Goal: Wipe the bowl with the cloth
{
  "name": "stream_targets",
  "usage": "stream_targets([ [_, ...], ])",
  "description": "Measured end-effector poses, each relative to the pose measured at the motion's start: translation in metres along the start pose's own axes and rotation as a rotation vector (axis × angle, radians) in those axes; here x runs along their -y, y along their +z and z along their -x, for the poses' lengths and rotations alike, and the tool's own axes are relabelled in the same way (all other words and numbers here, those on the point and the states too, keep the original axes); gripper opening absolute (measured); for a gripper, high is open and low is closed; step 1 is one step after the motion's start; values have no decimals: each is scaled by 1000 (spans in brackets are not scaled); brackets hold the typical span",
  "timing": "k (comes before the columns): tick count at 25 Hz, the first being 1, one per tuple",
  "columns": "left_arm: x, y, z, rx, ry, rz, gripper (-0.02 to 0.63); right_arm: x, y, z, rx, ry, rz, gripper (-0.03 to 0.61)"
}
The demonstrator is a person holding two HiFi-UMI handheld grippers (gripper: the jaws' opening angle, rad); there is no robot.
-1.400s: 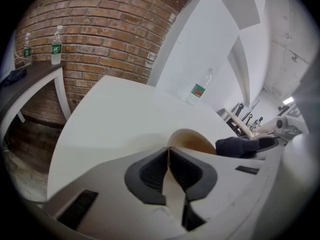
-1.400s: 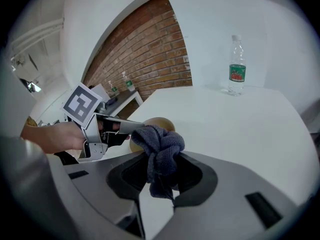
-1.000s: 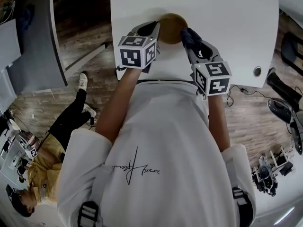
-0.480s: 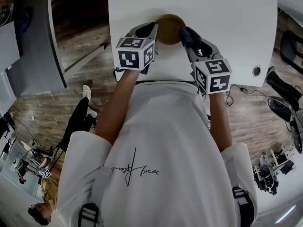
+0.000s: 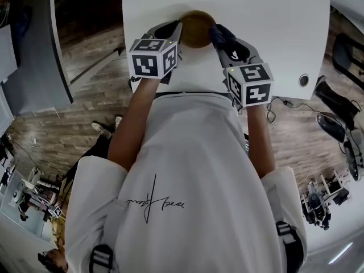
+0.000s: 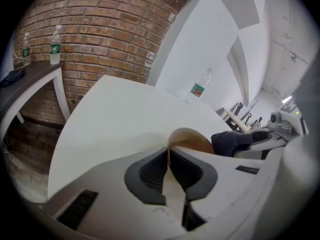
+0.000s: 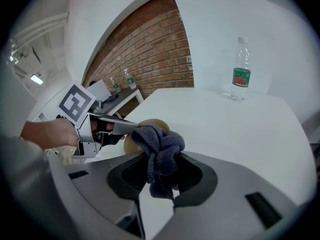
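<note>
A tan wooden bowl (image 5: 197, 28) sits on the white table (image 5: 273, 27) near its front edge. My left gripper (image 5: 178, 28) comes at it from the left and is shut on the bowl's rim. In the left gripper view the thin rim (image 6: 168, 151) runs between the two dark pads, and the bowl (image 6: 192, 140) curves away beyond them. My right gripper (image 5: 219, 36) is shut on a bunched dark blue cloth (image 7: 160, 146). The cloth (image 5: 220, 34) rests against the bowl's right side. In the right gripper view the bowl (image 7: 152, 124) shows just behind the cloth.
A plastic water bottle (image 7: 241, 70) stands farther back on the table. Two more bottles (image 6: 55, 41) stand on a grey side table by the brick wall. Cables and equipment (image 5: 341, 135) lie on the wooden floor at the right.
Both grippers keep their holds and their places at the bowl. The whole head picture has slid as the camera moved. The person at the lower left has gone mostly out of view.
</note>
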State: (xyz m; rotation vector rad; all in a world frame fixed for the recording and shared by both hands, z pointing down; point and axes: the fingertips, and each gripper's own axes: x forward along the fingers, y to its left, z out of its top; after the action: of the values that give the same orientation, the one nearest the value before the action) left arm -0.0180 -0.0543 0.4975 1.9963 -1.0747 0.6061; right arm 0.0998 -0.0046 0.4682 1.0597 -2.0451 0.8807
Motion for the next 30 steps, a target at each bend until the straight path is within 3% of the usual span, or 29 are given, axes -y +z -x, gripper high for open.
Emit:
stream_targets([
  [30,-2,0,0,5,17,5,15,7,11,-5,3,-11,70,110],
])
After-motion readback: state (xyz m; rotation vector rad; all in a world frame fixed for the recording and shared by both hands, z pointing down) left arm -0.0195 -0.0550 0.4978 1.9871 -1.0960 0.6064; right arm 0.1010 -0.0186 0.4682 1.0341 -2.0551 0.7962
